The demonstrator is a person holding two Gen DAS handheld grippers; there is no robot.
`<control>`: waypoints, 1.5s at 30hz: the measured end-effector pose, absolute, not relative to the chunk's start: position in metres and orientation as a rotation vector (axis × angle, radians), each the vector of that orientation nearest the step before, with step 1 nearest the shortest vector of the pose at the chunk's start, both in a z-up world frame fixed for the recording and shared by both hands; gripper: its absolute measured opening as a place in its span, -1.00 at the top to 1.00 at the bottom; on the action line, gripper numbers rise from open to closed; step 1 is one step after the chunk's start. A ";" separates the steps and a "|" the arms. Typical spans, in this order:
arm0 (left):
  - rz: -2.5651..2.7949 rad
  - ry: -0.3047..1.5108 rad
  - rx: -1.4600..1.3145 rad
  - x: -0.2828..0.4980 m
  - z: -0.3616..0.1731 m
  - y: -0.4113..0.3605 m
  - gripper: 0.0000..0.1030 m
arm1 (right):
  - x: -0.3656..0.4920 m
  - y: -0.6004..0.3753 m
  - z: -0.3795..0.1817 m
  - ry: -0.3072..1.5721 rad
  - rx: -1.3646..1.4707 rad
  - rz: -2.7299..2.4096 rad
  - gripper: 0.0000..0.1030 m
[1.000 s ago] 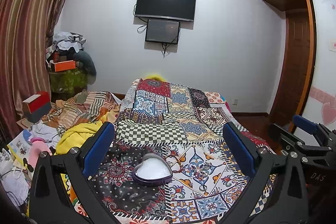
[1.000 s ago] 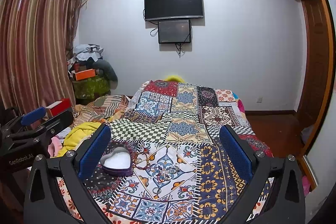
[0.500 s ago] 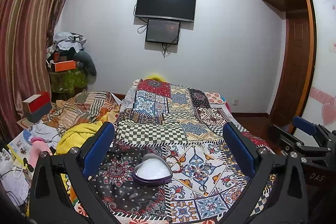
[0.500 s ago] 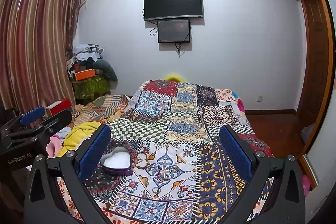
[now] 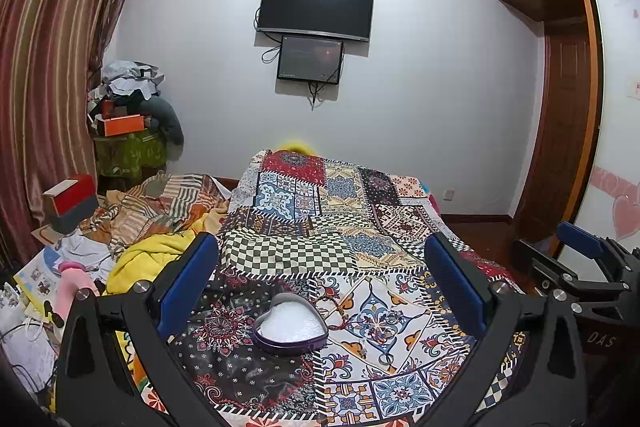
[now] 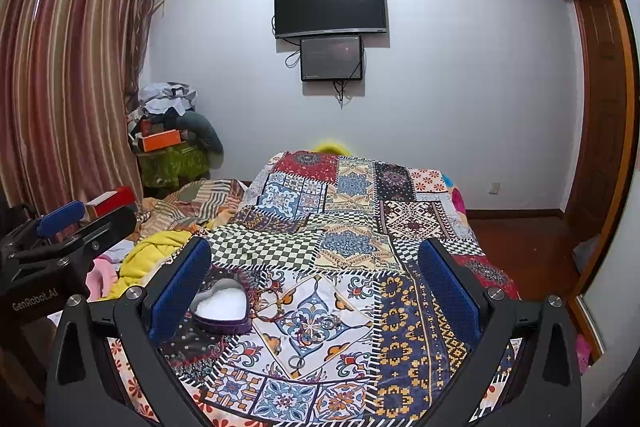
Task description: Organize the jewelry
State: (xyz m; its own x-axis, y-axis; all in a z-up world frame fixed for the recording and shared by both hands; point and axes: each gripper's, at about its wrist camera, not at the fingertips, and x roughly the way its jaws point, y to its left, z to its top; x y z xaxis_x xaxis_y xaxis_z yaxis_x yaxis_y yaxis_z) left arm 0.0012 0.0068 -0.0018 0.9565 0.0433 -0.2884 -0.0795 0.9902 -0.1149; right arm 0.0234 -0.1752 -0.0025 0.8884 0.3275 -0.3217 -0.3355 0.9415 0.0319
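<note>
Nothing moved; both tongs (image 5: pixel 320 287) (image 6: pixel 316 283) wide, empty.

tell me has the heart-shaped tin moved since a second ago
No. The heart-shaped tin sits on the same dark patch of the patchwork quilt, beside the red cord bracelet.

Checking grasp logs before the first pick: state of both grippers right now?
Left gripper: open, holding nothing, above the heart-shaped box.
Right gripper: open, holding nothing, over the patchwork bedspread.
</note>
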 end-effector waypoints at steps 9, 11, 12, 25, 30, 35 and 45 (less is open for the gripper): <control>0.067 0.298 -0.129 0.003 -0.003 0.006 -1.00 | 0.028 -0.177 -0.002 0.344 -0.027 0.341 -0.99; 0.072 0.309 -0.131 0.006 -0.006 0.007 -1.00 | 0.030 -0.177 -0.005 0.352 -0.029 0.336 -0.99; 0.075 0.319 -0.133 0.009 -0.008 0.008 -1.00 | 0.031 -0.177 -0.006 0.356 -0.029 0.335 -0.99; 0.088 0.615 -0.135 0.060 -0.082 0.022 -1.00 | 0.069 -0.187 -0.069 0.591 -0.113 0.247 -0.99; 0.035 0.763 -0.159 0.081 -0.120 0.020 -1.00 | 0.081 -0.193 -0.101 0.710 -0.140 0.265 -0.99; -0.029 0.877 -0.159 0.098 -0.154 0.006 -0.87 | 0.089 -0.194 -0.120 0.764 -0.167 0.280 -0.98; -0.149 0.974 -0.119 0.124 -0.184 -0.024 -0.10 | 0.097 -0.192 -0.136 0.803 -0.147 0.319 -0.82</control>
State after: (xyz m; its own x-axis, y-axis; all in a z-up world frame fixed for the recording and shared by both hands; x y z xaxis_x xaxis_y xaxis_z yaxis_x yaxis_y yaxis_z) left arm 0.1239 -0.0239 -0.1840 0.5532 -0.1791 -0.8136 0.0723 0.9833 -0.1672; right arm 0.0975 -0.1919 -0.1358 0.6499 0.2242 -0.7262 -0.3351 0.9421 -0.0091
